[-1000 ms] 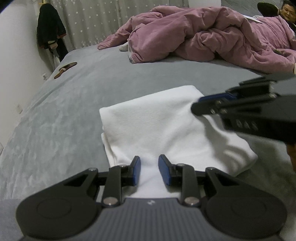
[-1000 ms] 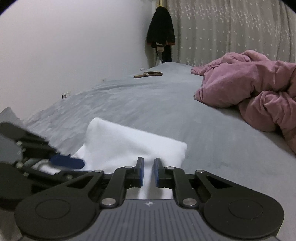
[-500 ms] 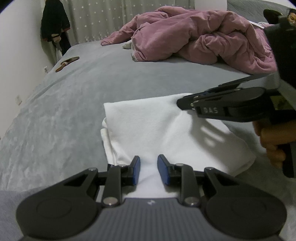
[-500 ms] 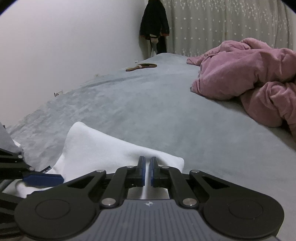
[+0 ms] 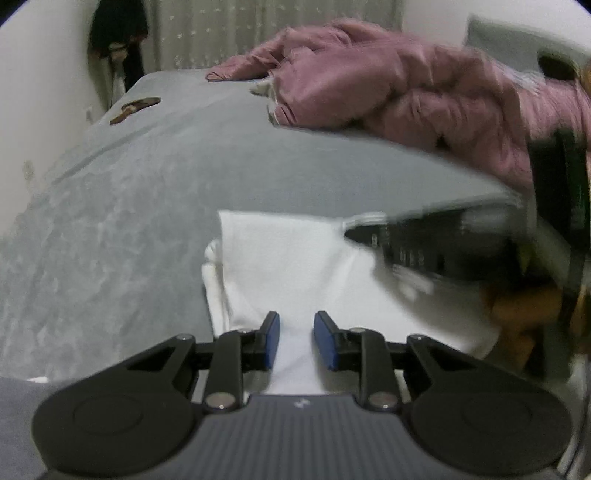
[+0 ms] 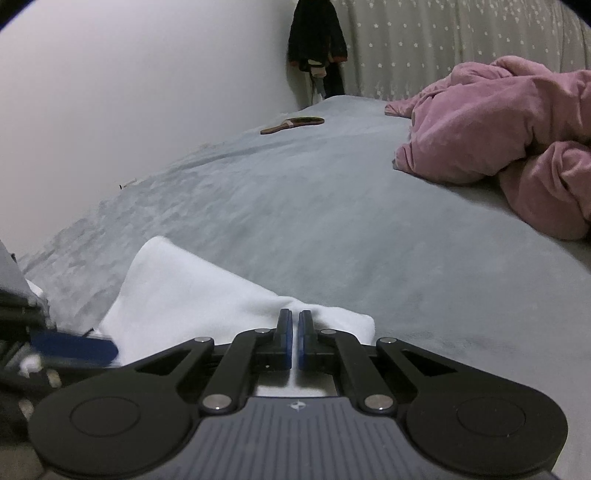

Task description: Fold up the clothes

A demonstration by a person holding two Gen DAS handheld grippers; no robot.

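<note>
A folded white cloth [image 5: 288,258] lies on the grey bed [image 5: 129,221]. My left gripper [image 5: 295,339] is open at the cloth's near edge, with white fabric showing in the gap between its blue pads. My right gripper [image 6: 294,339] is shut on the white cloth [image 6: 184,291], pinching a small ridge of fabric at its far right edge. In the left wrist view the right gripper [image 5: 354,230] comes in blurred from the right, and the pinched edge rises a little at its tip. A blue pad of the left gripper [image 6: 74,349] shows at the lower left of the right wrist view.
A rumpled pink quilt [image 5: 388,85] [image 6: 517,122] fills the back right of the bed. A brown flat object [image 6: 293,123] lies near the far corner. A dark coat [image 6: 317,33] hangs by the curtain, with the wall to the left. A hand [image 5: 524,314] holds the right gripper.
The right gripper's jaws have closed from a small gap onto the cloth's far edge, and that edge has lifted slightly. The left gripper has stayed open at the near edge.
</note>
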